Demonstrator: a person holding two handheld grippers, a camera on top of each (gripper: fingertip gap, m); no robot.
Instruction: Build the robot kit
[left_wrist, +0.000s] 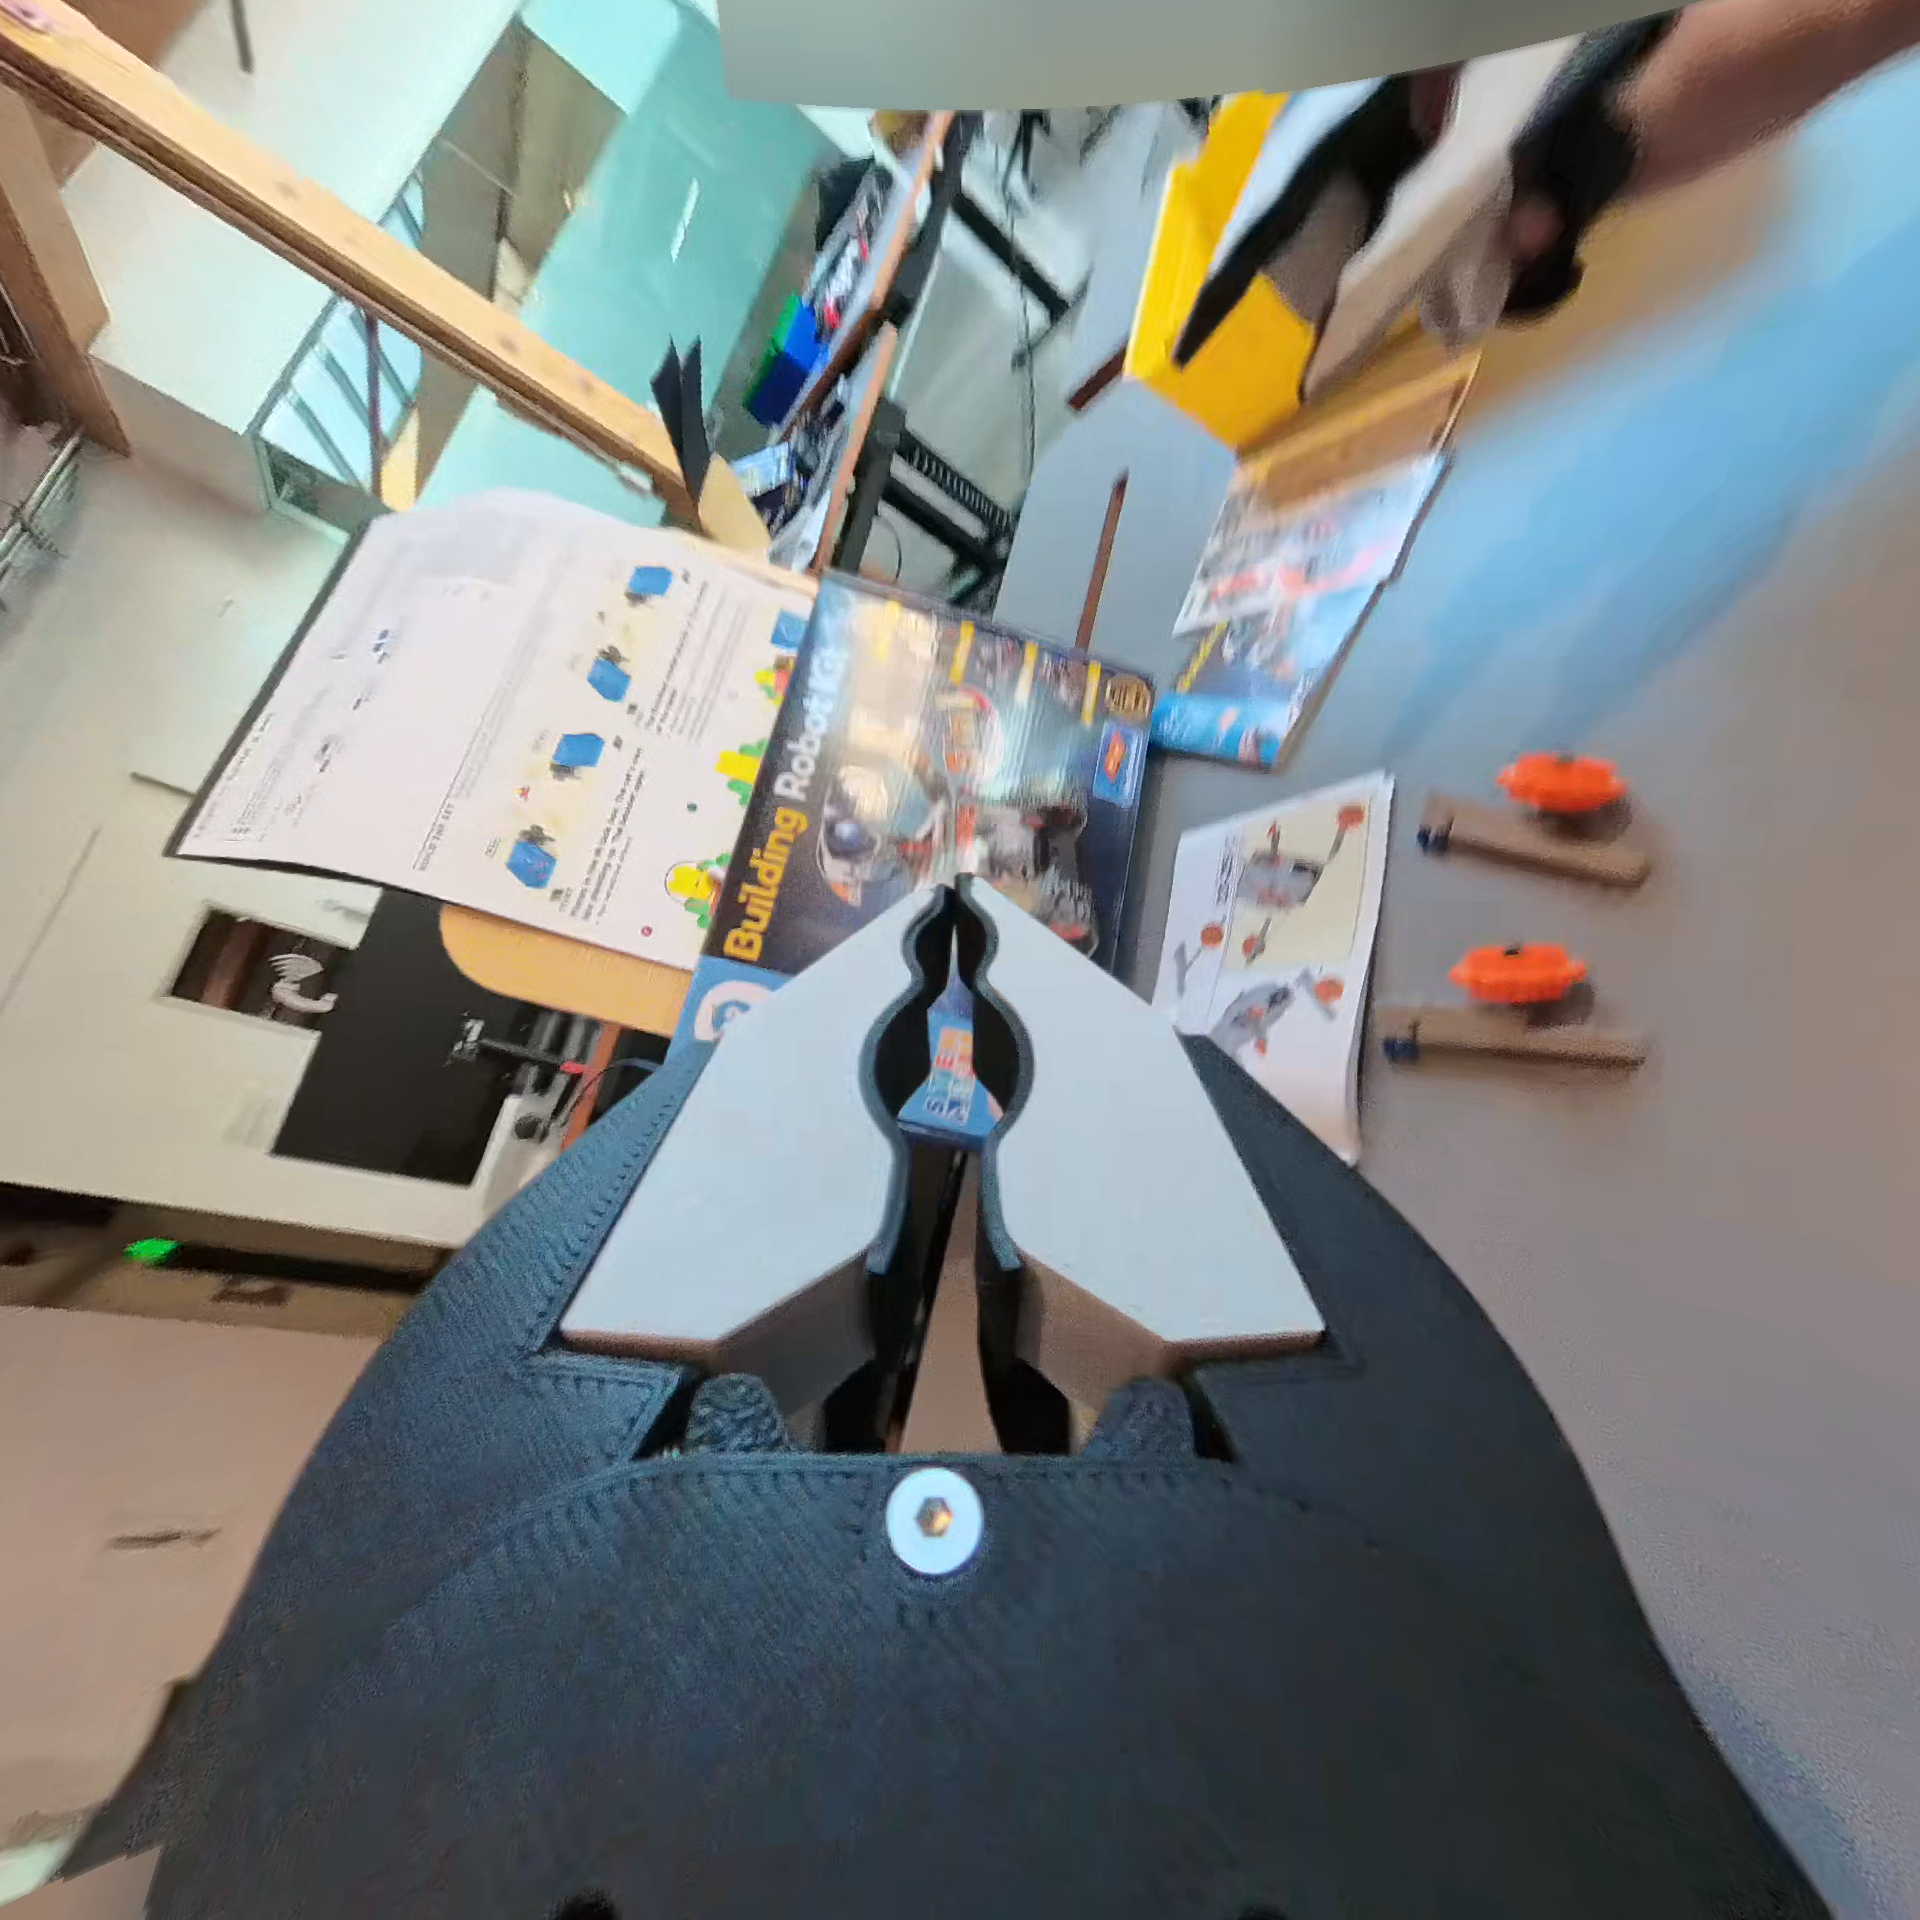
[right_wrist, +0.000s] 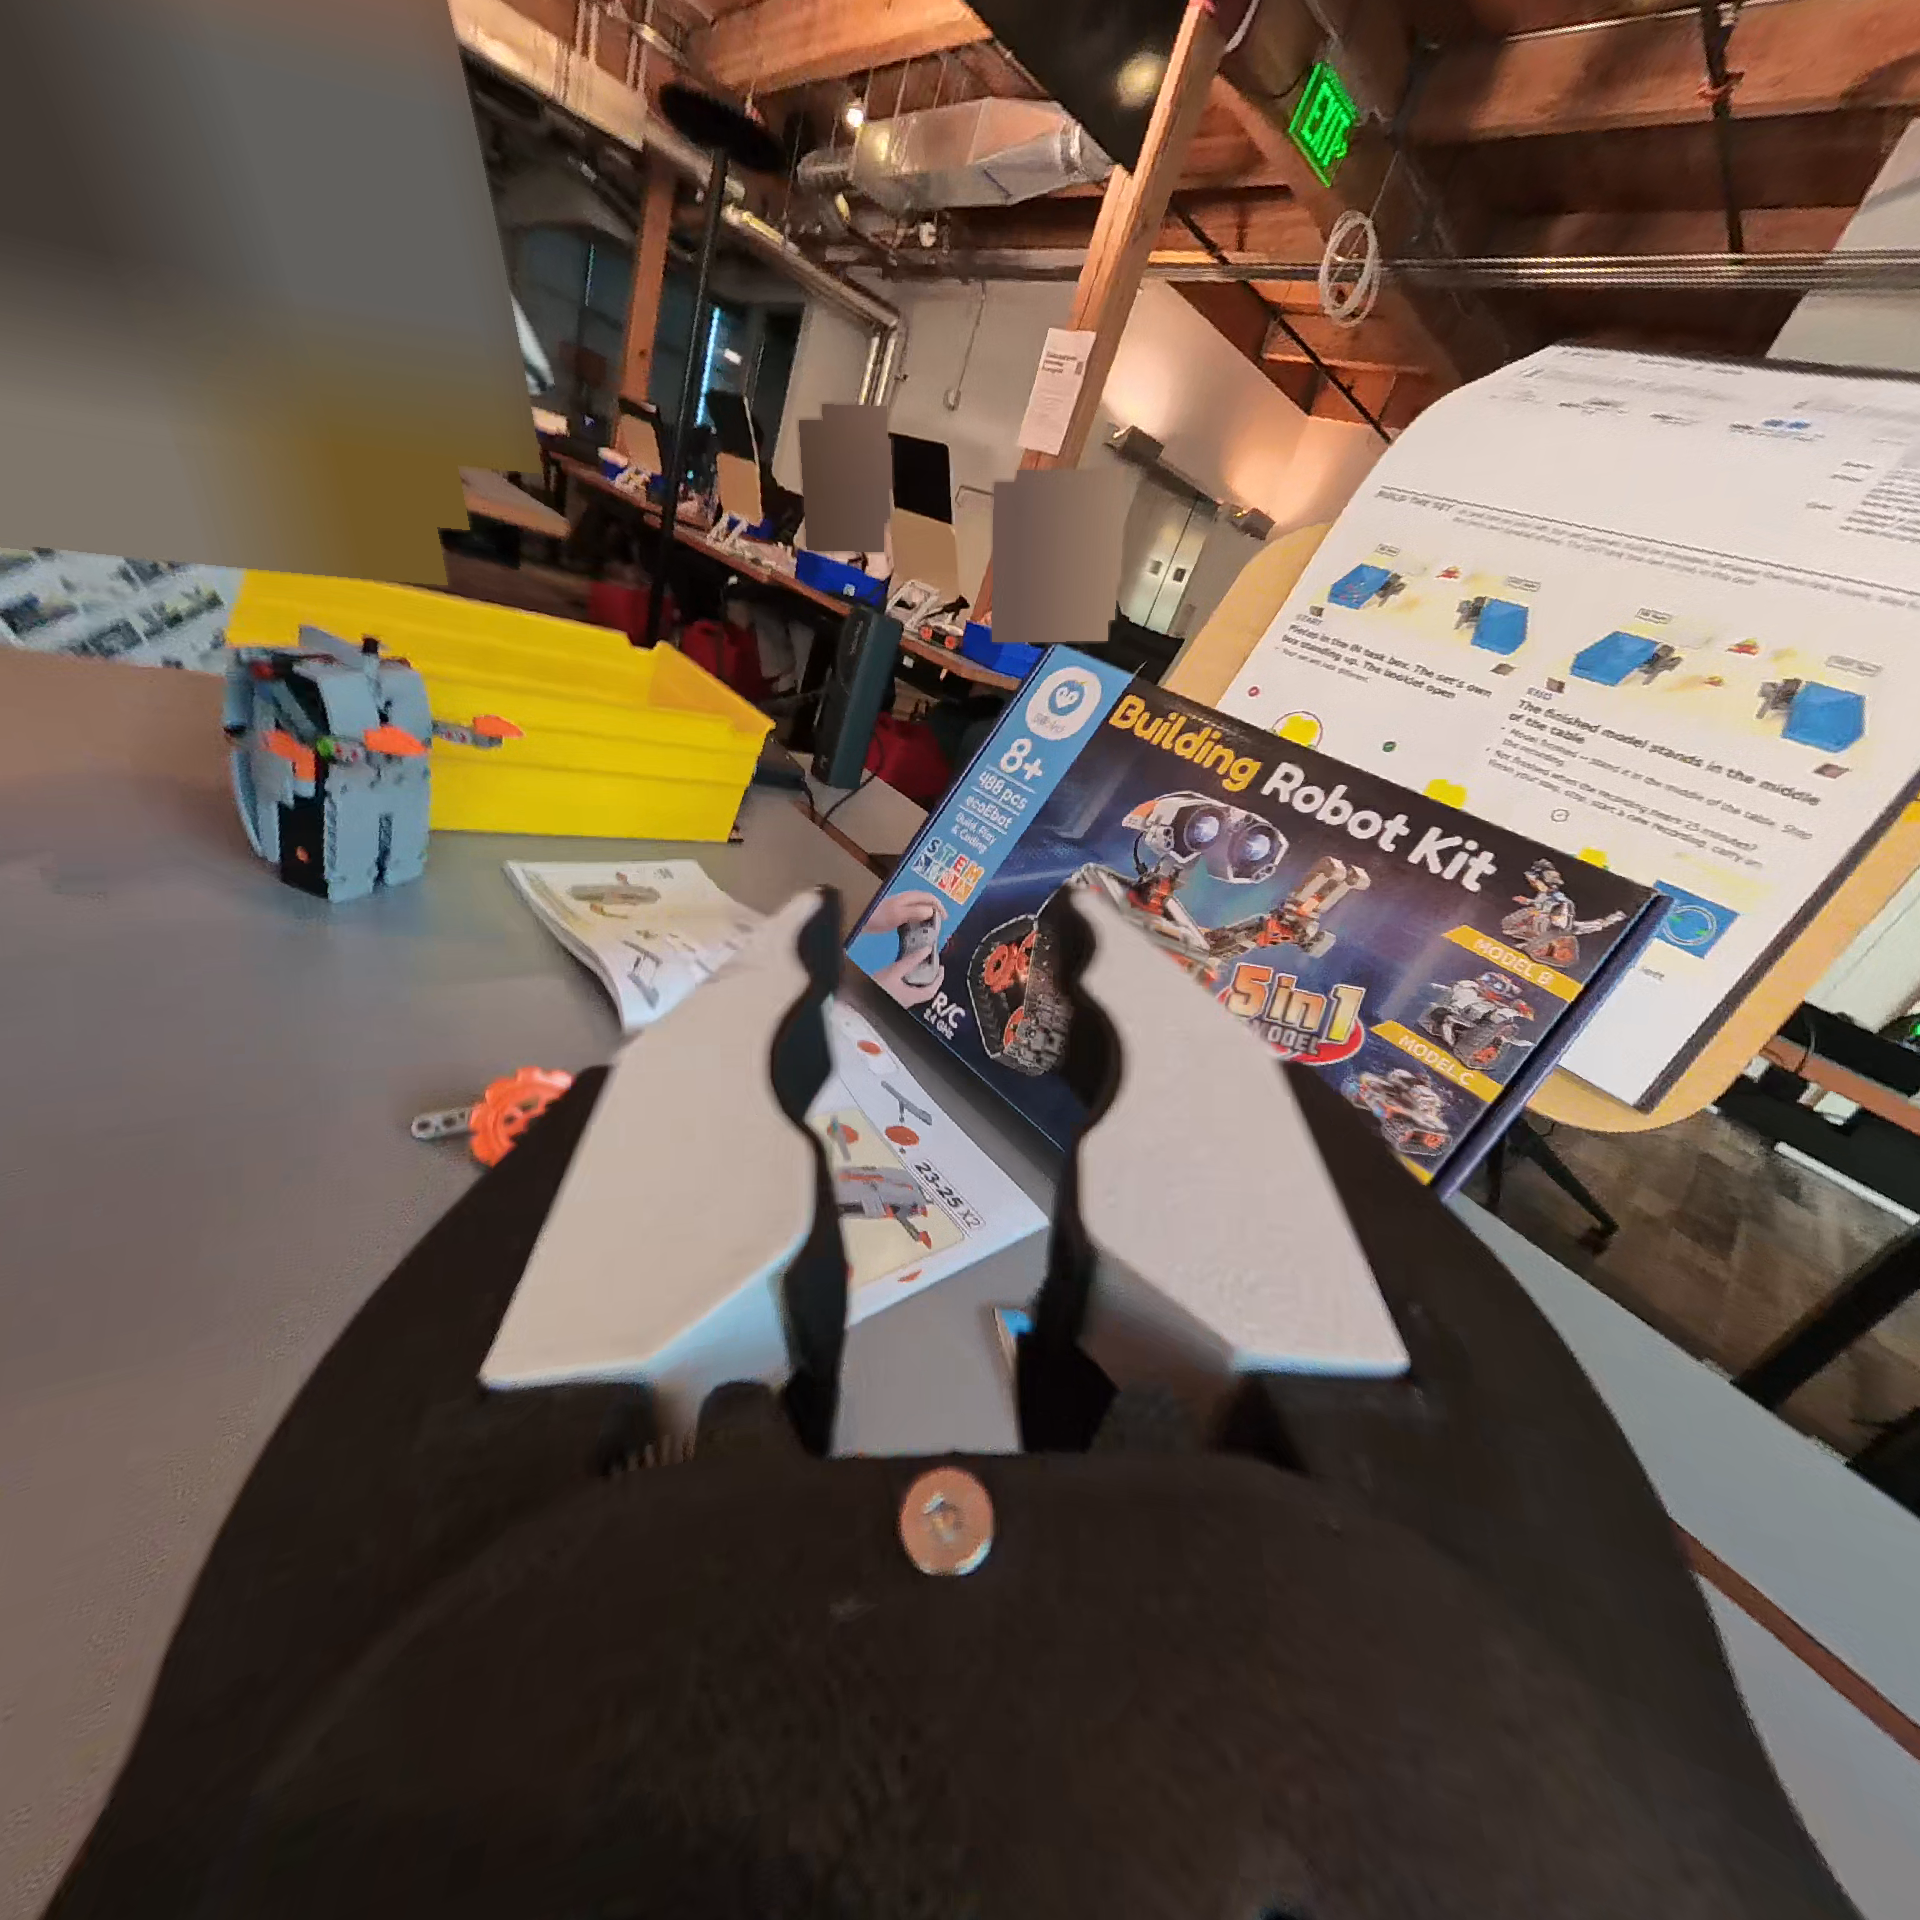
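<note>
Left gripper (left_wrist: 954, 896): fingertips pressed together, nothing between them, held in the air and pointing at the kit box (left_wrist: 935, 769). Right gripper (right_wrist: 945, 920): jaws parted by a clear gap, empty, raised above the grey table (right_wrist: 208, 1039). Kit box (right_wrist: 1247, 935) stands upright on the table's far edge, leaning back against a white instruction board (right_wrist: 1558, 675). Open booklet (right_wrist: 644, 925) lies flat on the table just in front of the box, under the right gripper. Orange gear on a grey beam (right_wrist: 499, 1112) lies left of that gripper; the left view shows two such pieces (left_wrist: 1538, 821) side by side beside the booklet (left_wrist: 1278, 956). Grey brick model (right_wrist: 327, 769) stands farther left, just before a yellow tray (right_wrist: 582, 717). View strongly tilted, blurred.
</note>
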